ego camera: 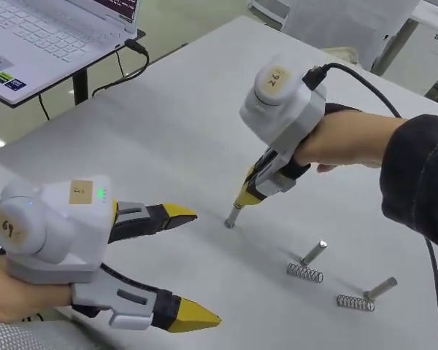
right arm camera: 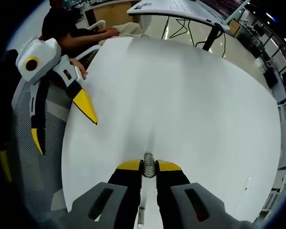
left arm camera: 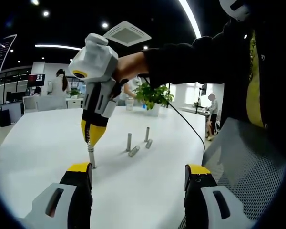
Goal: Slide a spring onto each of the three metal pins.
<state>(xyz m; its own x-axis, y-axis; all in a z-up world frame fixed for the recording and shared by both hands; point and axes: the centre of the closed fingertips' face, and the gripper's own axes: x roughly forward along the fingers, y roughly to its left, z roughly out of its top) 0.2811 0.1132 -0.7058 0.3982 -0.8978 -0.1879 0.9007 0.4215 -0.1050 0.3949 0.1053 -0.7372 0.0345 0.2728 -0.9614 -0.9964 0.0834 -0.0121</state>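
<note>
My right gripper points down at the table, shut on a spring that sits over an upright metal pin. The pin's lower part shows below the yellow tips. Two more pins stand to the right. A loose spring lies on the table beside each. My left gripper hovers at the near left, open and holding nothing. Its yellow tips also show in its own view.
The white table stretches wide around the pins. A laptop sits on a separate stand at the far left, with a cable hanging below. A black cable trails from the right gripper. A mesh chair stands by the near edge.
</note>
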